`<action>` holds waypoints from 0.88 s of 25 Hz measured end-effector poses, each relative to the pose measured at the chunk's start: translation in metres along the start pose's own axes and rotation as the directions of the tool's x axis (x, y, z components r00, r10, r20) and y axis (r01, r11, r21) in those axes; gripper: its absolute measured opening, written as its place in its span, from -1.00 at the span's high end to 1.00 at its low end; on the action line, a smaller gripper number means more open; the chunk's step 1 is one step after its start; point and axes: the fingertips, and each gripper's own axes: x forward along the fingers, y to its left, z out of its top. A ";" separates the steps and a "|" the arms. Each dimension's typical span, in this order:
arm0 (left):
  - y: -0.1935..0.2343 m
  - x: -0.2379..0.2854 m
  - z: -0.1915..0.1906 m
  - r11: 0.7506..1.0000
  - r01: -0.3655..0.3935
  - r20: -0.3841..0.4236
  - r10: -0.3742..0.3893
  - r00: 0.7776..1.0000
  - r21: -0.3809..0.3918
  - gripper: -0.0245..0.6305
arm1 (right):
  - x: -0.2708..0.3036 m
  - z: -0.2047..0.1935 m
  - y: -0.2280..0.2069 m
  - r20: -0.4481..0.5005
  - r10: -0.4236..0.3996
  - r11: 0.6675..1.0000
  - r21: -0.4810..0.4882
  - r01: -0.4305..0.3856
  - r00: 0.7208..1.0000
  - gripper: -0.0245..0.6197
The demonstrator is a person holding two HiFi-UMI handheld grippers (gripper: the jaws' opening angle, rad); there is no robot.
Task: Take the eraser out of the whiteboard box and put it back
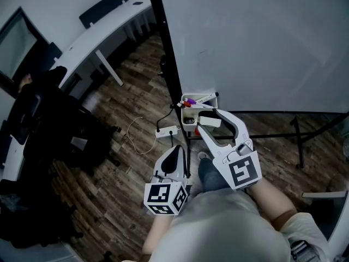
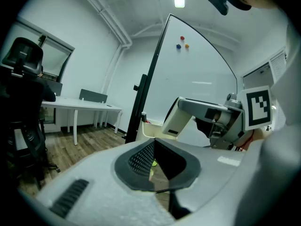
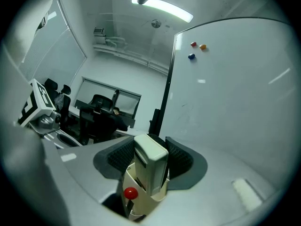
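Nearly upright eraser (image 3: pixel 151 173) in right tool (image 3: pixel 150 158) at whiteboard box (image 3: pixel 141 204)

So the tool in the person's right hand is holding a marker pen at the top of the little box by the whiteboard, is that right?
Not quite: it is not a marker pen but the eraser, a pale block. The right gripper view shows the right gripper's fingers shut on it at the top of the whiteboard box.

Office — whiteboard (image 1: pixel 256 42), desks (image 1: pixel 103 29), chairs (image 1: pixel 52 130)
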 end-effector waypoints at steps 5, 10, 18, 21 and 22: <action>-0.004 -0.008 -0.001 1.000 -0.001 0.007 0.001 1.000 0.005 0.92 | -0.011 0.007 0.006 0.018 -0.002 1.000 0.007 0.002 1.000 0.26; -0.008 -0.015 -0.003 1.000 -0.003 0.013 0.003 1.000 0.008 0.92 | -0.022 0.010 0.013 0.022 -0.002 1.000 0.010 0.002 1.000 0.26; -0.012 -0.029 -0.006 1.000 -0.004 0.019 0.004 1.000 0.013 0.92 | -0.035 0.015 0.025 0.030 -0.002 1.000 0.014 0.002 1.000 0.26; -0.014 -0.034 -0.006 1.000 -0.005 0.021 0.004 1.000 0.013 0.92 | -0.040 0.018 0.030 0.033 -0.003 1.000 0.014 0.003 0.999 0.26; -0.014 -0.036 -0.006 1.000 -0.004 0.022 0.004 1.000 0.012 0.92 | -0.042 0.018 0.031 0.034 -0.004 1.000 0.015 0.003 0.999 0.26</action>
